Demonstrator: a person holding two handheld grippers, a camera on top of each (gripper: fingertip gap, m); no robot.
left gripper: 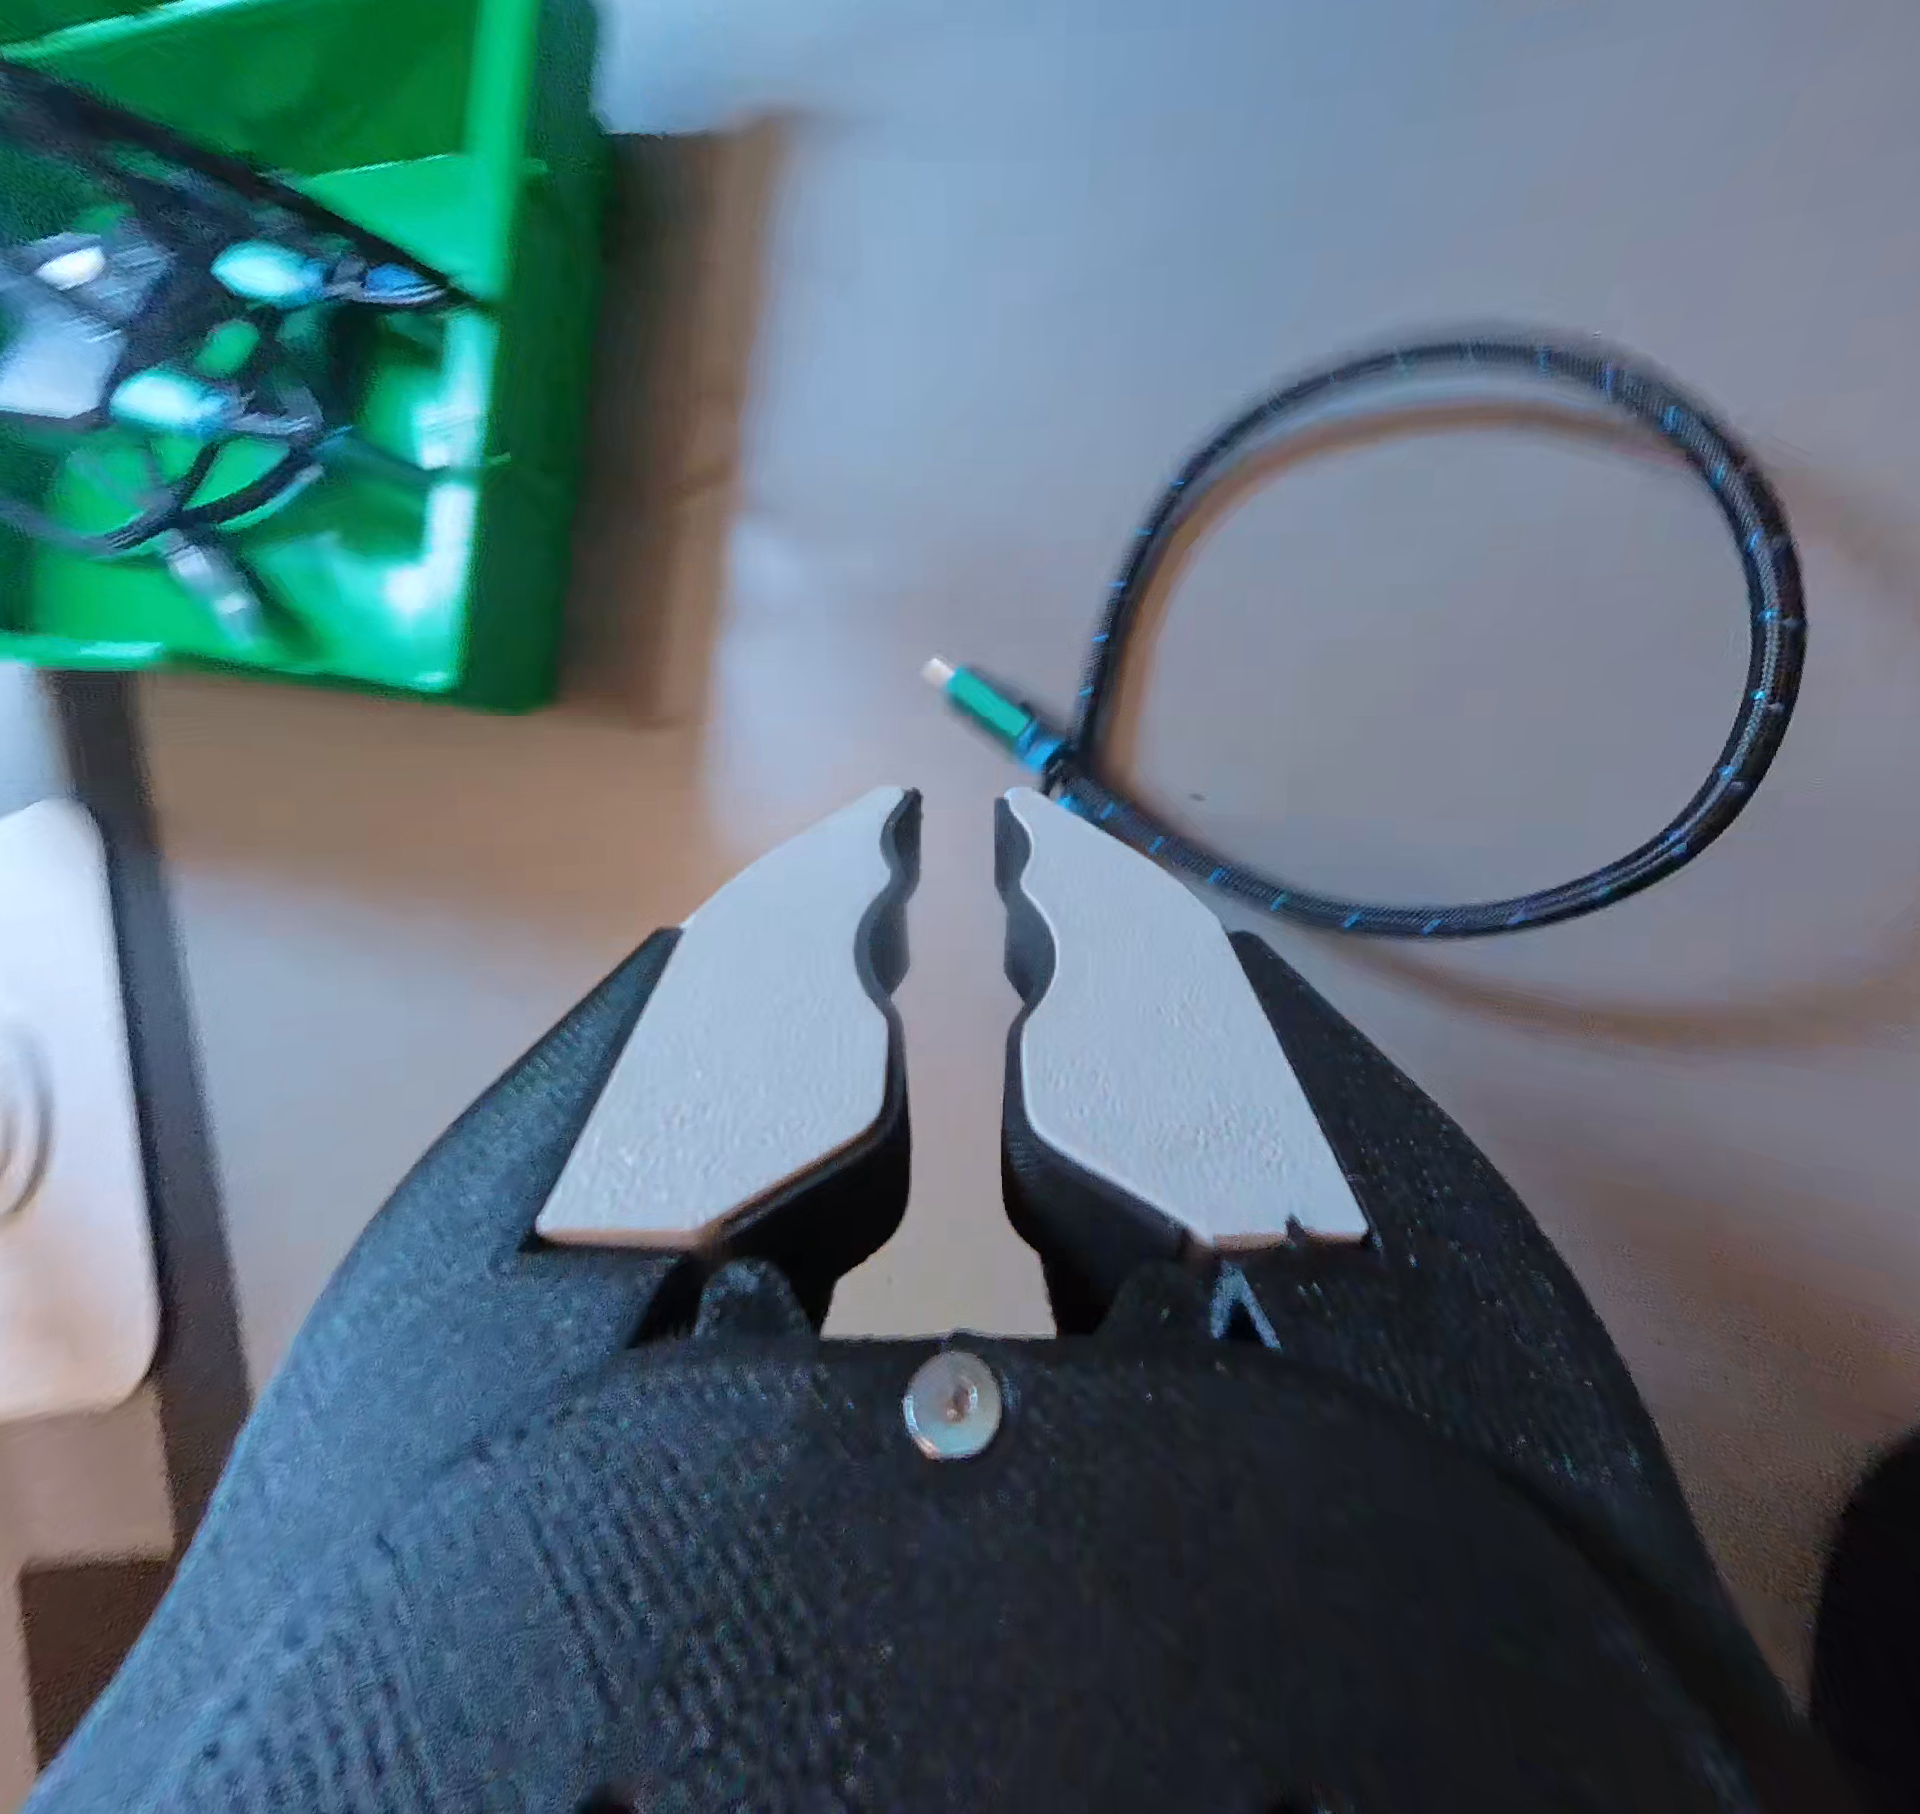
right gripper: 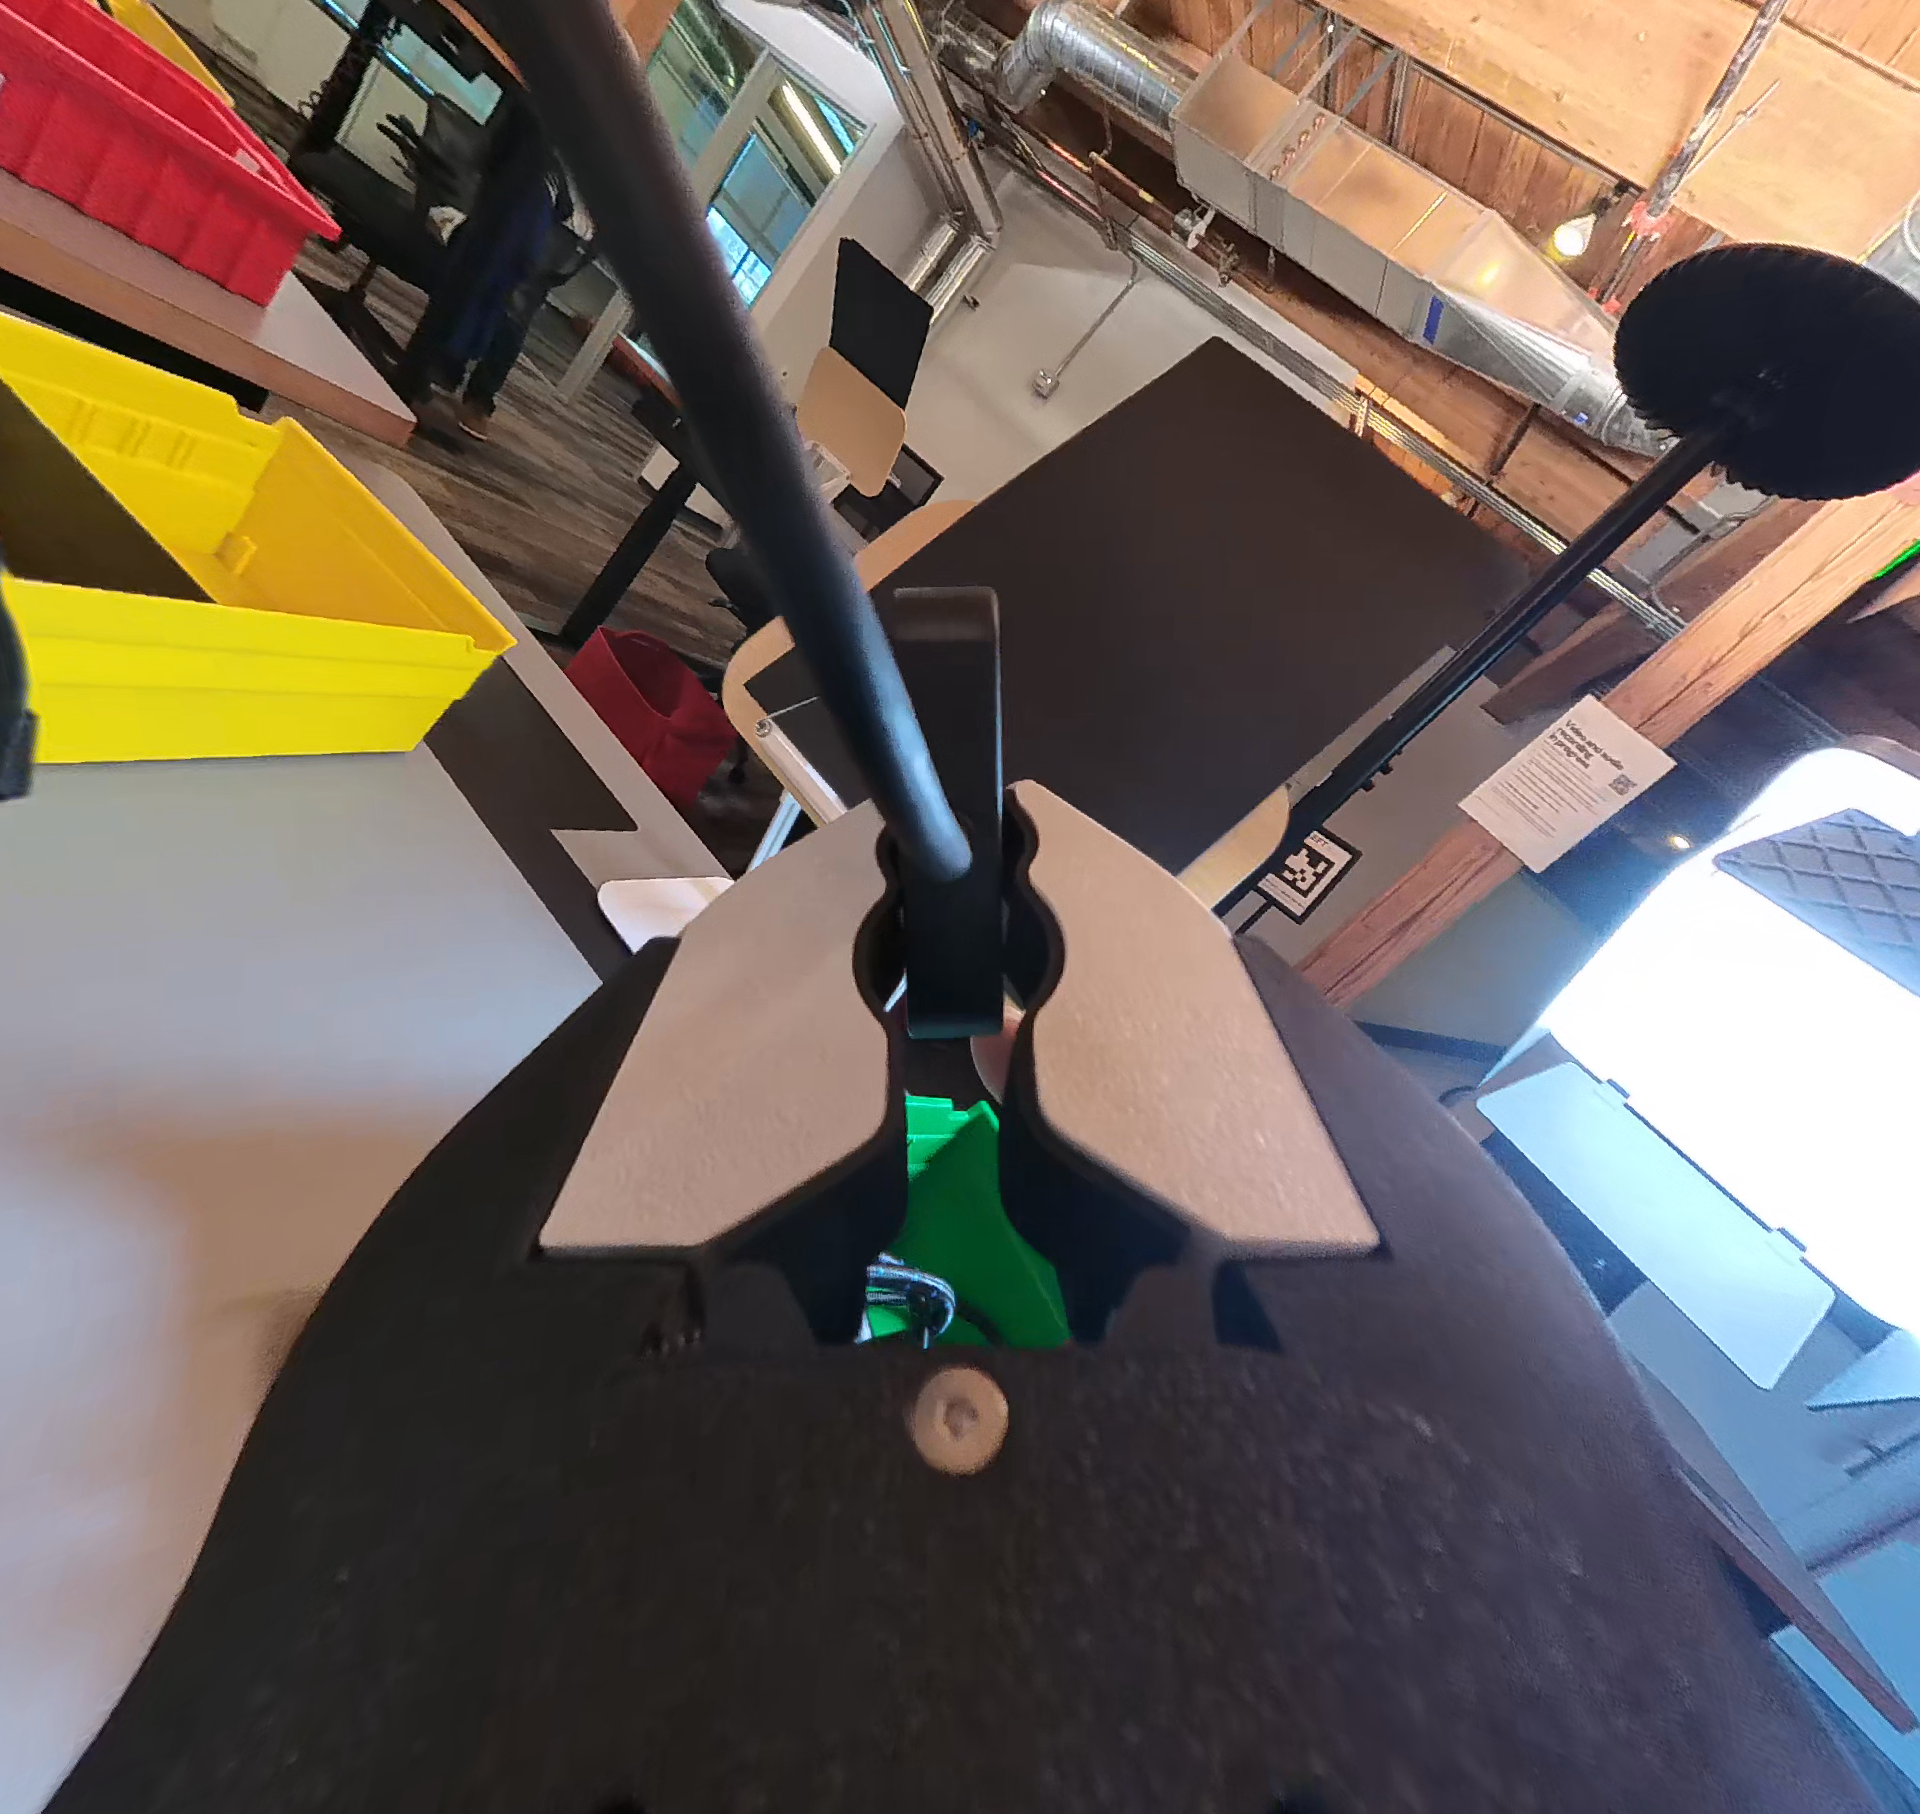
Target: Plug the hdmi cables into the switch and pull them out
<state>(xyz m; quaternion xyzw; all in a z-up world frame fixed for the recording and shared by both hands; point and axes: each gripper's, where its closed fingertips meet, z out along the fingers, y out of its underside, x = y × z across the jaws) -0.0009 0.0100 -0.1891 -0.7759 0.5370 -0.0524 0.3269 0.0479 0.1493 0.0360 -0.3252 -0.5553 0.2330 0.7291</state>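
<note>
In the left wrist view a black braided HDMI cable with blue flecks (left gripper: pixel 1558 621) lies in a loop on the light table. Its teal plug (left gripper: pixel 987 715) points left, just beyond my left gripper (left gripper: pixel 958 808). That gripper is empty and its jaws are almost together, with a narrow gap. In the right wrist view my right gripper (right gripper: pixel 951 829) is shut on a flat black plug body (right gripper: pixel 951 975). A thick black cable (right gripper: pixel 665 268) runs from it up to the top left. The view is tilted up toward the ceiling. I cannot see a switch clearly.
A green bin (left gripper: pixel 499 330) with several braided cables stands at the left; part of it shows between the right fingers (right gripper: pixel 977 1234). Yellow bins (right gripper: pixel 239 621) and a red bin (right gripper: pixel 135 154) sit on tables at the left. A black stand with a round head (right gripper: pixel 1766 372) rises at the right. Some 25 cm of space lies between my two pairs of fingers.
</note>
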